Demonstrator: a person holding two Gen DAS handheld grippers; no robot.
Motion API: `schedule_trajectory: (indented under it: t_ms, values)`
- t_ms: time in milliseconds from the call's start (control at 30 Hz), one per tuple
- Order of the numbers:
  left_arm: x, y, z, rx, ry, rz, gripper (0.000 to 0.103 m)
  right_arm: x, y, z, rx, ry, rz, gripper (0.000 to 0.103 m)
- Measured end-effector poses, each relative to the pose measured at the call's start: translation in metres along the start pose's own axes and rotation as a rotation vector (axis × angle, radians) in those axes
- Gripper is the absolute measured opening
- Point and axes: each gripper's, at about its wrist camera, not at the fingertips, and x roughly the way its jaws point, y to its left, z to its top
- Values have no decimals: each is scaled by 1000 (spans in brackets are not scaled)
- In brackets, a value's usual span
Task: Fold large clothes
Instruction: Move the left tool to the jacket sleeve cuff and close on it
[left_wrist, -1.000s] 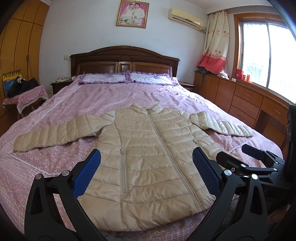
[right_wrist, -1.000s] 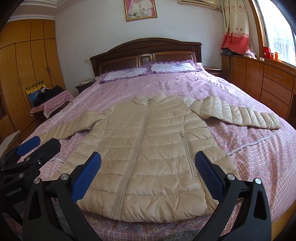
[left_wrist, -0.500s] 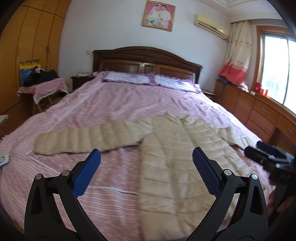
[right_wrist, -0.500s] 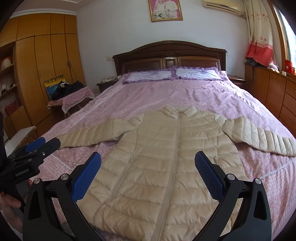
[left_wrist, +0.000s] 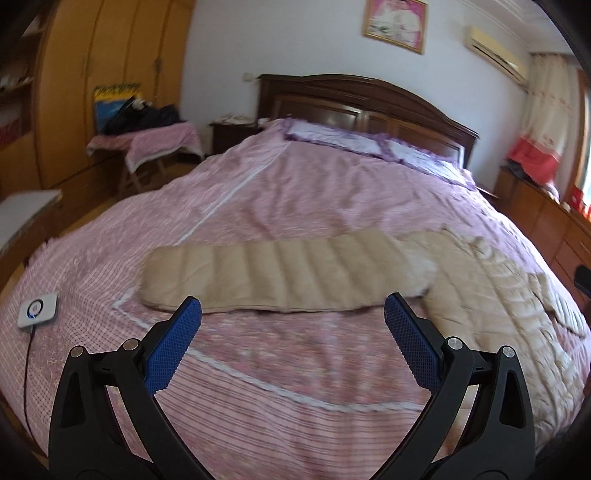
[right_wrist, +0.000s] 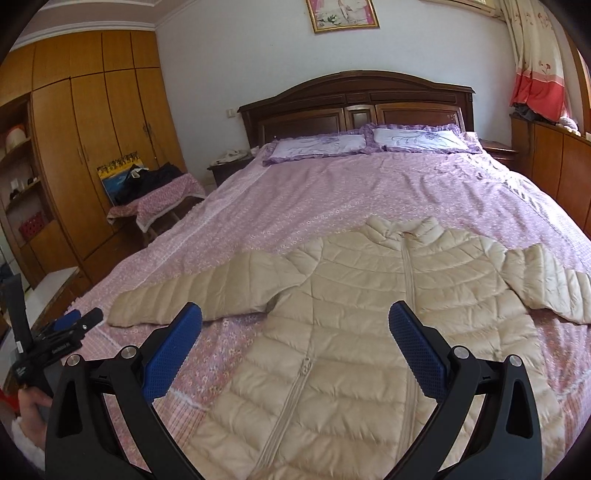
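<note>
Jacket (right_wrist: 369, 314) lies on bed (right_wrist: 332, 192) (pillows (right_wrist: 365, 142) behind it).

Ahead of us we see a pink bedspread (right_wrist: 351, 192), two pillows (right_wrist: 369, 144) against the headboard (right_wrist: 354, 103), and a wardrobe (right_wrist: 92, 147) to our left.

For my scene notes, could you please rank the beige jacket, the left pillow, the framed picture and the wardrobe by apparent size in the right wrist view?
1. Beige jacket, though nearness to the camera inflates it.
2. Wardrobe.
3. Left pillow.
4. Framed picture, partly cut off by the frame's top edge.
</note>
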Motion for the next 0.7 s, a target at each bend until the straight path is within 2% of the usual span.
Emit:
schedule_trajectory:
  t_ms: [200,367,500,600,700]
  values:
    - [49,67,5,-136,32,56,99,21,-15,-11,29,-10,20,98]
    - [111,107,2,-235,132,103,99,37,-30,-18,35,21,3,98]
    - [143,128,-14,-306,197,93,99,38,-33,-16,23,6,-12,98]
    - [149,136,-22,-339,176,69,99,39,-35,-17,8,0,-19,98]
    - [145,134,-26,-333,152,80,99,43,-37,-17,10,11,-25,98]
